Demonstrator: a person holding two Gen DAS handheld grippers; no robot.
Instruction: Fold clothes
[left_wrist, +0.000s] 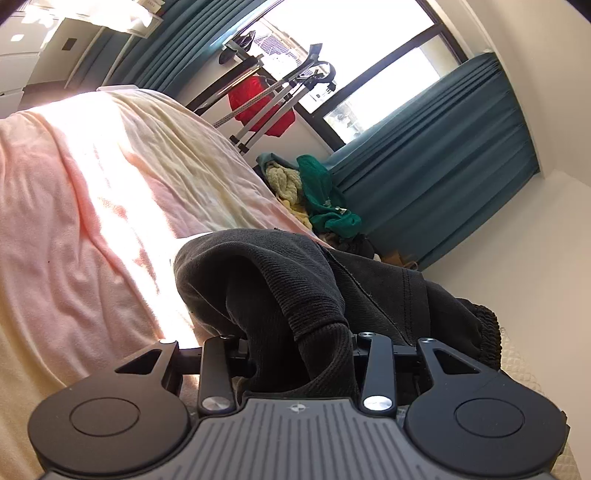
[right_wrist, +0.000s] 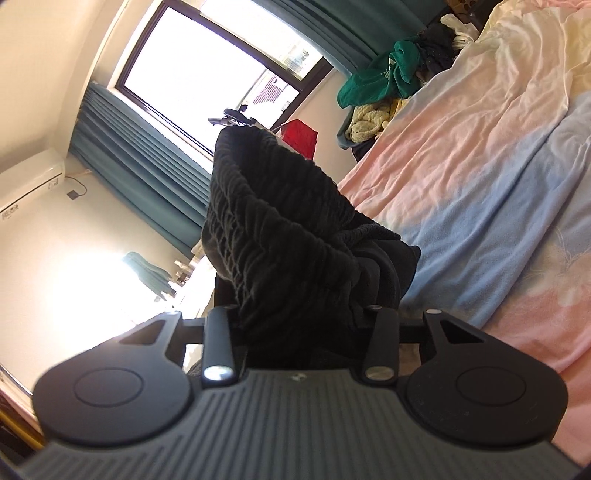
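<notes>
A black garment (left_wrist: 280, 266) with ribbed edges bunches up right in front of my left gripper (left_wrist: 295, 332) and hides its fingertips; the cloth runs down between the jaws and is gripped there, lifted off the bed. In the right wrist view the same garment's gathered elastic waistband (right_wrist: 273, 221) stands up from my right gripper (right_wrist: 303, 314), pinched between the jaws, whose tips are also covered. Both views are tilted, with the bed (left_wrist: 92, 184) beneath and beside the garment.
The bed carries a pink, cream and blue blanket (right_wrist: 480, 166). At its far side lies a pile of clothes with a green top (left_wrist: 321, 199) (right_wrist: 380, 81). A red garment (left_wrist: 258, 103) hangs on a metal rack by the window with teal curtains (left_wrist: 443, 155).
</notes>
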